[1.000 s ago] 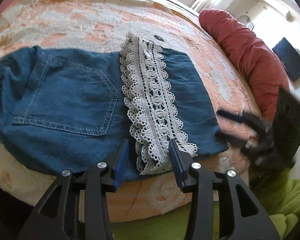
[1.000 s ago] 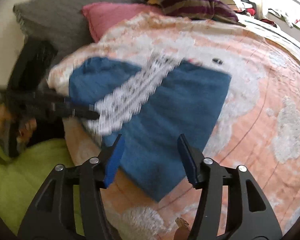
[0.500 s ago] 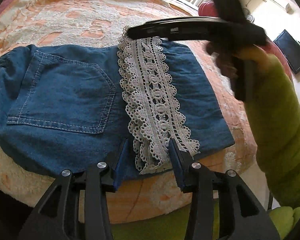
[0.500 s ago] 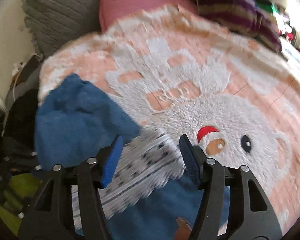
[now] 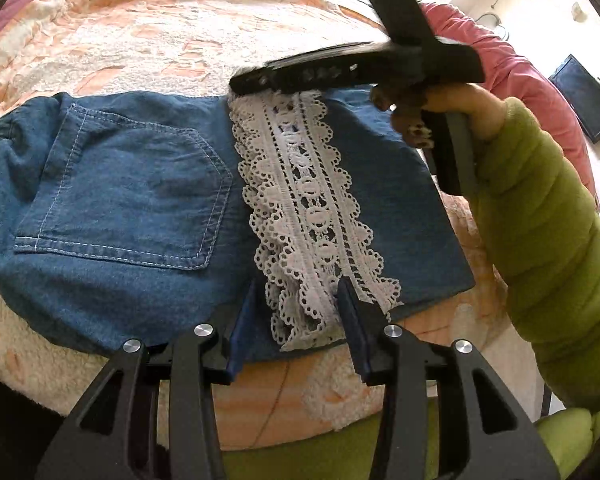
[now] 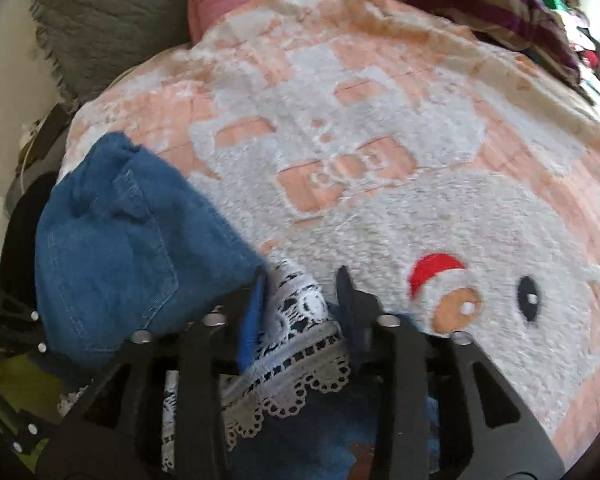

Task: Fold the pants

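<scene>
At the bed's near edge the left gripper (image 5: 298, 312) straddles the lace hem (image 5: 312, 216) of the denim pants (image 5: 132, 208), fingers spread, while at the far end the right gripper (image 6: 300, 300) is closing on that lace; legs already doubled, final fold likely pending.
</scene>
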